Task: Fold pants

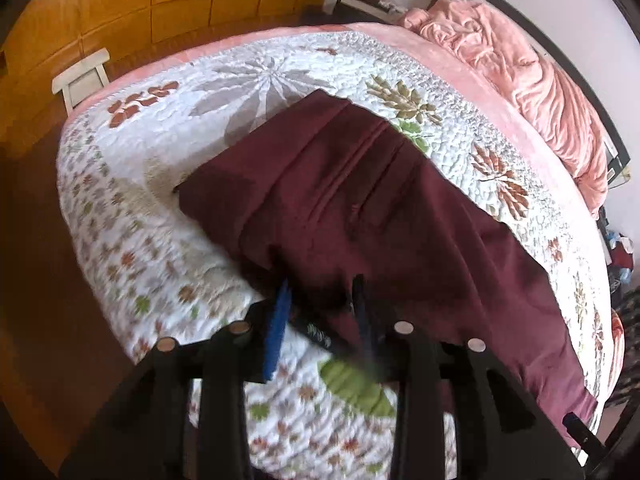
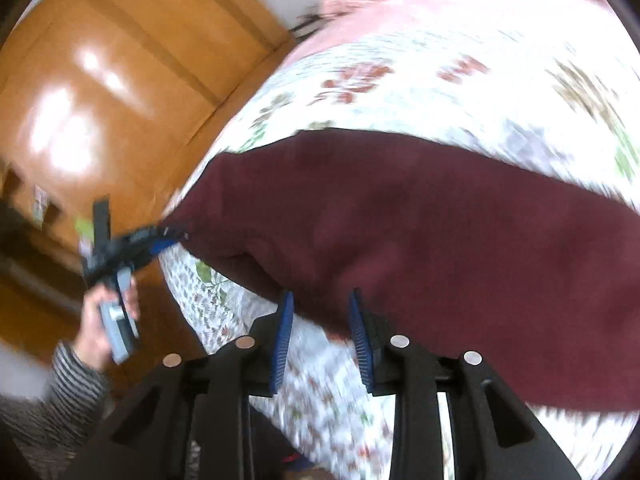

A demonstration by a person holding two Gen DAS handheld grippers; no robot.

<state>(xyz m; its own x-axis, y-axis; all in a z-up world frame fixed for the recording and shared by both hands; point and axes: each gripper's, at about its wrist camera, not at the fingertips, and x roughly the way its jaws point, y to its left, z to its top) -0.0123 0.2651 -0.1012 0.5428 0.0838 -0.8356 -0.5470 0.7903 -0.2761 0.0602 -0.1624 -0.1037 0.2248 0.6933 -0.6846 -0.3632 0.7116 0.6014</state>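
The maroon pants [image 1: 360, 200] lie across the floral quilt [image 1: 140, 220] — their near edge at both tongs. Left gripper [image 1: 320, 300] and right gripper [image 2: 320, 316] both spread, fabric edge between fingers — grip unclear.

The left gripper [image 1: 320, 296] and the right gripper [image 2: 320, 320] both reach forward with fingers spread apart (blue pads facing inward), while the left hand [image 2: 100, 320], in a striped sleeve, grips its handle.

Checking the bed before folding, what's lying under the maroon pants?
The maroon pants lie on a floral quilt that shows on every side. Whatever sits directly beneath the fabric is covered.
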